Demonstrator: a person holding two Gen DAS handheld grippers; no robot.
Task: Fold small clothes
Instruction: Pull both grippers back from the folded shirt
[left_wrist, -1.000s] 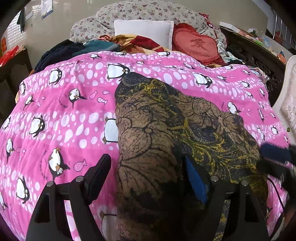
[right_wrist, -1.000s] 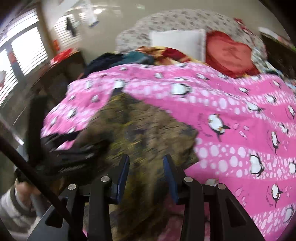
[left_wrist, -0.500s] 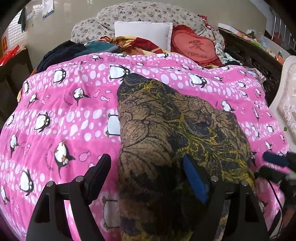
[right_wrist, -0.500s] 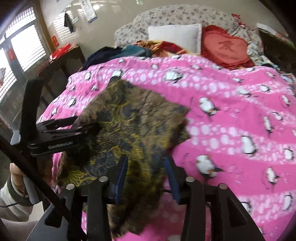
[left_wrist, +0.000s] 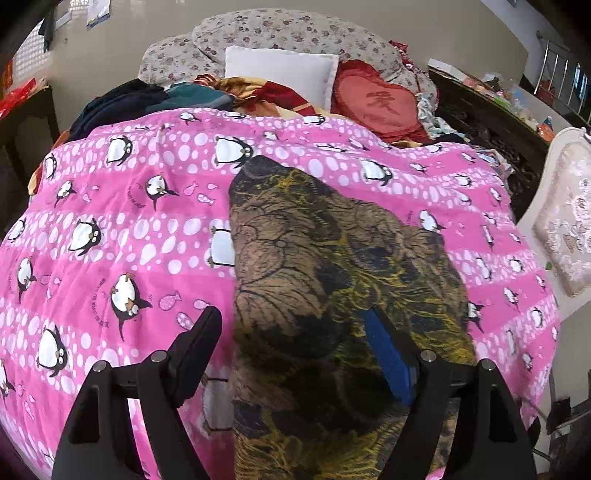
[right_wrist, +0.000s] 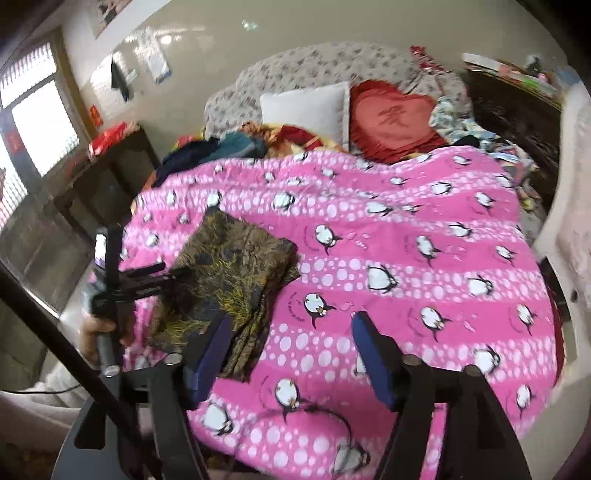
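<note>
- The garment (left_wrist: 314, 280) is a dark brown cloth printed with yellow-gold and black leafy patterns; it lies folded over itself in a rough wedge on the pink penguin quilt (left_wrist: 122, 229), narrow end toward the pillows, and in the right wrist view (right_wrist: 236, 273) it sits on the quilt's left side near the bed's edge
- The left gripper (left_wrist: 299, 354) has its fingers spread wide, the near part of the garment lying between them; the blue-padded finger (left_wrist: 388, 354) is over the cloth, and whether it touches cannot be told
- The right gripper (right_wrist: 291, 354) stands wide open with nothing between its blue pads, just beside the garment's right edge and above bare quilt
- Right of the garment the quilt runs bare across most of the bed
- At the head lie a white pillow (right_wrist: 306, 110), a red heart cushion (right_wrist: 395, 122), a floral bolster (left_wrist: 280, 37) and heaped dark clothes (left_wrist: 122, 99)
- A dark wooden cabinet (right_wrist: 107, 177) stands beneath a bright window (right_wrist: 40, 125)
</note>
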